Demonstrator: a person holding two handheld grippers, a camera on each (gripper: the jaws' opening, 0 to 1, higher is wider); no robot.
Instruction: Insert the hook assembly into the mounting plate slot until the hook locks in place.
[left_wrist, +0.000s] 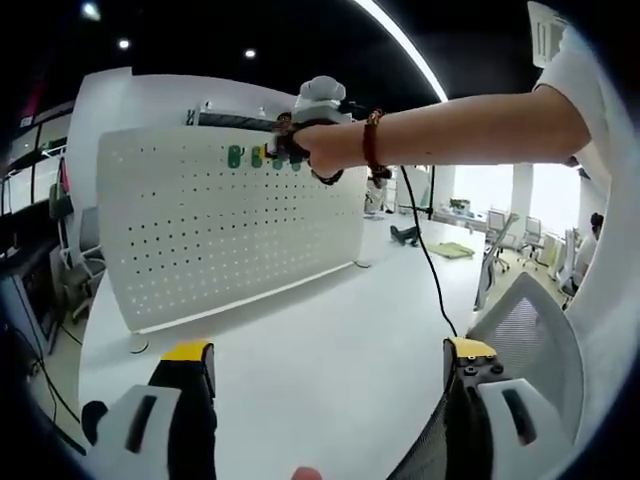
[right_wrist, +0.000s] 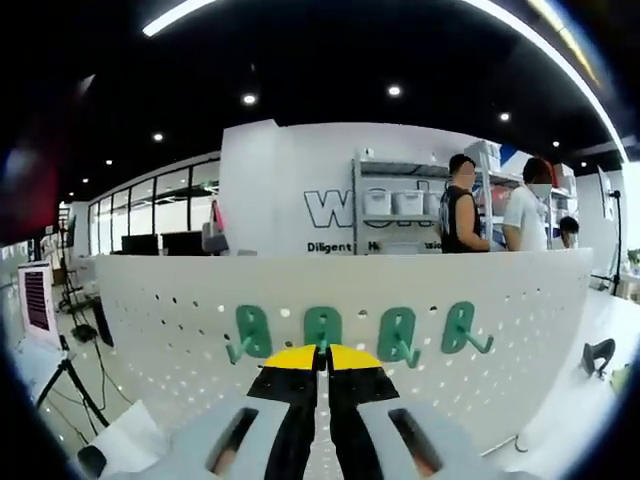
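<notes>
A white pegboard (right_wrist: 180, 300) stands upright on the white table (left_wrist: 320, 360). Several green hooks hang in a row near its top edge. In the right gripper view my right gripper (right_wrist: 320, 358) is shut, its yellow tips pressed against the second green hook (right_wrist: 322, 325), whose prong disappears between the tips. Beside it hang other hooks (right_wrist: 397, 335), prongs free. From the left gripper view, a person's arm (left_wrist: 450, 135) holds the right gripper (left_wrist: 300, 140) up at the hook row (left_wrist: 236, 156). My left gripper (left_wrist: 330, 350) hangs open over the table, well in front of the pegboard (left_wrist: 200, 230).
A grey mesh chair back (left_wrist: 530, 330) stands at the right by my left gripper, and a black cable (left_wrist: 430, 260) hangs from the person's arm. Behind the board are shelves with boxes (right_wrist: 395, 205), people (right_wrist: 465, 210) and a tripod (right_wrist: 70, 380).
</notes>
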